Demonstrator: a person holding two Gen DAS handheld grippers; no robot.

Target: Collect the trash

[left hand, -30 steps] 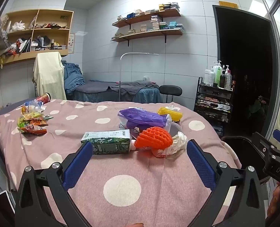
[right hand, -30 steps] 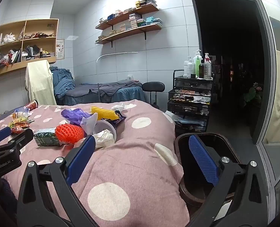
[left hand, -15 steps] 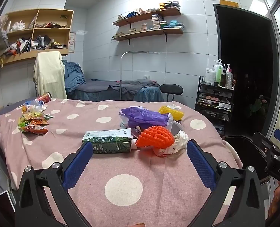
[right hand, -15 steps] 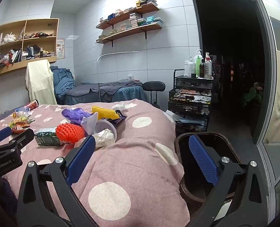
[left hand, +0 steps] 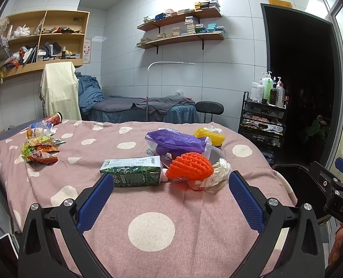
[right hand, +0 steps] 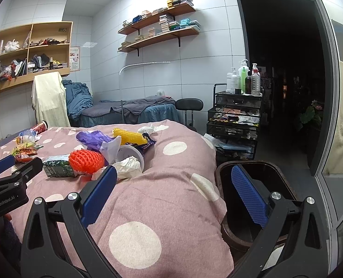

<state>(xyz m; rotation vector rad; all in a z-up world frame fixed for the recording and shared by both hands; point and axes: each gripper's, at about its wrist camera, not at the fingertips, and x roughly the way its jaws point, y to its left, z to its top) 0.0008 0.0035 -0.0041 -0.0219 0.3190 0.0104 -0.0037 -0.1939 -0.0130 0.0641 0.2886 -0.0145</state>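
Observation:
Trash lies on a pink polka-dot bed (left hand: 148,208): a green carton (left hand: 132,171), an orange foam net (left hand: 190,165), crumpled white paper (left hand: 217,173), a purple bag (left hand: 176,140), a yellow foam net (left hand: 209,135) and a white cup (right hand: 129,154). Snack wrappers (left hand: 40,150) and a bottle (left hand: 38,131) lie at the far left. My left gripper (left hand: 170,202) is open and empty, short of the carton. My right gripper (right hand: 173,195) is open and empty, over the bed's right edge beside a dark bin (right hand: 264,173).
A black trolley (right hand: 236,120) with bottles stands past the bin. A black stool (right hand: 190,104) and a massage bed (left hand: 143,108) are behind. A glass door (right hand: 333,92) is at the right. Shelves hang on the tiled wall.
Both grippers have barely moved; the left view has shifted very slightly toward the trash. Both stay open and empty.

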